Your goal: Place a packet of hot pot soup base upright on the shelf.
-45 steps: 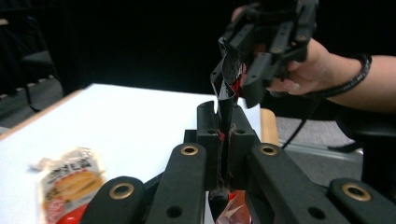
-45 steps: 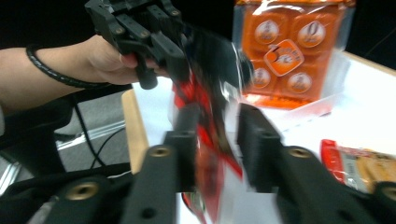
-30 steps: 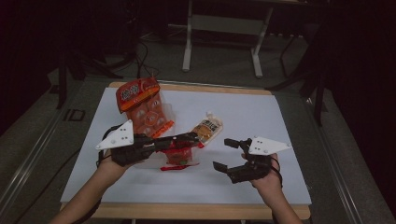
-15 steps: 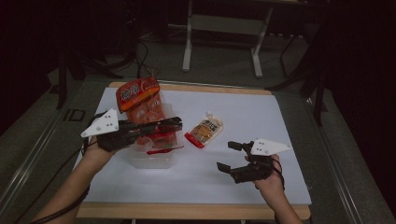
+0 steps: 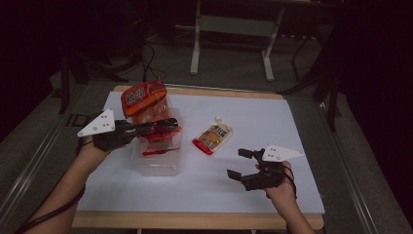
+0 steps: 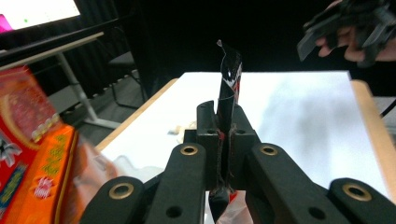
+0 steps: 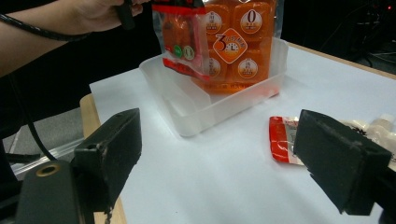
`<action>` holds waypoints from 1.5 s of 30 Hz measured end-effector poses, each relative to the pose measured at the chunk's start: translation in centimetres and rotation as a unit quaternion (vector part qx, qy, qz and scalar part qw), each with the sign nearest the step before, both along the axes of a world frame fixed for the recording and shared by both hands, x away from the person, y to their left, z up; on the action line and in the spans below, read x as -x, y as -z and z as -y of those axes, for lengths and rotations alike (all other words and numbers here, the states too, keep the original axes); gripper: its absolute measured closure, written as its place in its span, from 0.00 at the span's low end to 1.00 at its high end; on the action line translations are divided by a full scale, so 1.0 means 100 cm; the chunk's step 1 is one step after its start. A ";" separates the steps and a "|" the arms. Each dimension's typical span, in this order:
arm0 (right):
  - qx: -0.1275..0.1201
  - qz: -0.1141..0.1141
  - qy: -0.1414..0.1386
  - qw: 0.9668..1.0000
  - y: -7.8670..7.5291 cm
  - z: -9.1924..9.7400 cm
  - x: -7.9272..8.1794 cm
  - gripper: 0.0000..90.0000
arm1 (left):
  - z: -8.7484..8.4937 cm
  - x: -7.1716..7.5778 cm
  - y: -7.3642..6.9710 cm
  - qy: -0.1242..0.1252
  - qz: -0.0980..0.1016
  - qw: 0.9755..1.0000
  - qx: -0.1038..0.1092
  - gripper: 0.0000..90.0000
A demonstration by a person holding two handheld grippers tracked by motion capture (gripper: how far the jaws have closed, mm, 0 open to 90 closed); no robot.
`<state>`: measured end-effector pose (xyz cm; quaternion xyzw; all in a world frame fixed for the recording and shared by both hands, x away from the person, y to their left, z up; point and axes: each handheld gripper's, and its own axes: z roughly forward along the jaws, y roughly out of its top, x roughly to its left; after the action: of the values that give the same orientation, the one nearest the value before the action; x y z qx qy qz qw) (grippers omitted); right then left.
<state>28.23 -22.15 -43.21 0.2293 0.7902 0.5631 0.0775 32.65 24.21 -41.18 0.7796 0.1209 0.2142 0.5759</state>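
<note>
High view | clear bin [image 5: 158, 165]: orange bag [image 5: 146, 105] upright | left tongs [image 5: 168, 124] pinch small packet [image 5: 163, 139] | right tongs [image 5: 241, 163] wide

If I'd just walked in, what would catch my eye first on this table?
Probably the big orange snack bag standing in the clear plastic tub at the table's left. Just in front of it, the left gripper pinches a small red-edged packet and holds it above the tub. To the right, a spouted pouch lies flat on the white sheet, and the right gripper hovers open nearby.
</note>
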 end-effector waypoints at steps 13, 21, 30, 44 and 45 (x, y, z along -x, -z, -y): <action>0.000 -0.010 -0.005 1.000 0.005 -0.002 -0.002 0.17 | -0.007 -0.006 0.020 0.005 0.006 1.000 0.004 0.97; -0.002 -0.015 -0.007 1.000 0.007 -0.004 -0.003 0.17 | -0.012 -0.009 0.028 0.018 -0.009 1.000 0.015 0.97; -0.005 -0.021 -0.006 1.000 0.008 -0.004 -0.003 0.17 | -0.022 -0.010 0.036 0.025 -0.016 1.000 0.009 0.97; 0.001 -0.018 -0.005 1.000 0.009 -0.005 -0.003 0.17 | -0.007 -0.011 0.055 0.016 -0.022 0.999 -0.041 0.95; 0.001 -0.018 -0.005 1.000 0.009 -0.004 -0.003 0.17 | -0.006 -0.012 0.055 0.015 -0.027 0.999 -0.038 0.95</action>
<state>28.54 -21.71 -44.13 0.2356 0.7929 0.5587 0.0608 33.84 24.81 -46.72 0.8081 0.1165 0.1883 0.5458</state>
